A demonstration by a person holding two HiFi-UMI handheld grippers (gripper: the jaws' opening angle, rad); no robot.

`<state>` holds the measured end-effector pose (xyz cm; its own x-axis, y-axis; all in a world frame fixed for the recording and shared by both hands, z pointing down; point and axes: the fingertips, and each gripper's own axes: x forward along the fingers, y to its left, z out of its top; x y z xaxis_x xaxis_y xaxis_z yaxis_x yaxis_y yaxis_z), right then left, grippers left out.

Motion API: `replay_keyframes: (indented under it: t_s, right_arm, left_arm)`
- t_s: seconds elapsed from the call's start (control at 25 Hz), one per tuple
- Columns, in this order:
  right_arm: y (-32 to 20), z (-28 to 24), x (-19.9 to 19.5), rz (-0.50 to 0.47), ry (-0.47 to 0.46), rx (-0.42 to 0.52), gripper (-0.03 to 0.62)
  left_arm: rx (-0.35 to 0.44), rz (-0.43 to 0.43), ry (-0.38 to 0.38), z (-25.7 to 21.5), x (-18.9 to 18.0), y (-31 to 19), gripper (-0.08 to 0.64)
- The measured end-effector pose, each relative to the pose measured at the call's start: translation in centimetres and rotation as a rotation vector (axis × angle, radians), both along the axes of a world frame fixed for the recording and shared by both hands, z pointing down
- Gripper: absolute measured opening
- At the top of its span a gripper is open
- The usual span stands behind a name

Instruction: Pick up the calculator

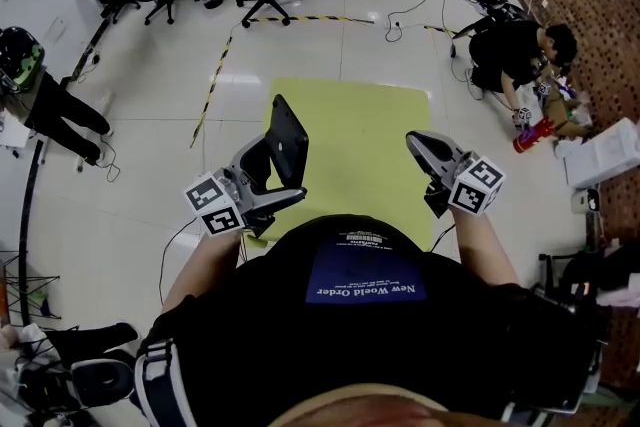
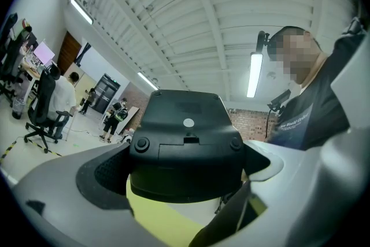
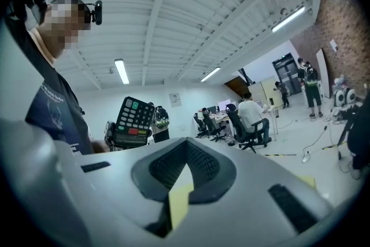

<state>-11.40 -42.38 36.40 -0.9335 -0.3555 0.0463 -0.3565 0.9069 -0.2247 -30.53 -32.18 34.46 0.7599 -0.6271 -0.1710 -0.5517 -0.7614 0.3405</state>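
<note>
the left tongs (image 1: 278,173) clamp the black calculator (image 1: 289,141) above the yellow mat (image 1: 370,130); the right tongs (image 1: 418,144) sit pressed together, empty.

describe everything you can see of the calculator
The calculator is black plastic, held roughly upright above the yellow mat, with one end clamped between the fingers of the left gripper. Its back shows round feet and a battery cover. Its front has grey, green and red keys.
</note>
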Motion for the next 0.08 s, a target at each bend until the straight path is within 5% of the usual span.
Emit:
replay_keyframes:
  t_s: [0.08]
  right_arm:
    - [0.06, 0.15, 0.09, -0.002, 0.0, 0.0, -0.017]
  left_arm:
    - [0.0, 0.002, -0.001, 0.11, 0.12, 0.03, 0.588]
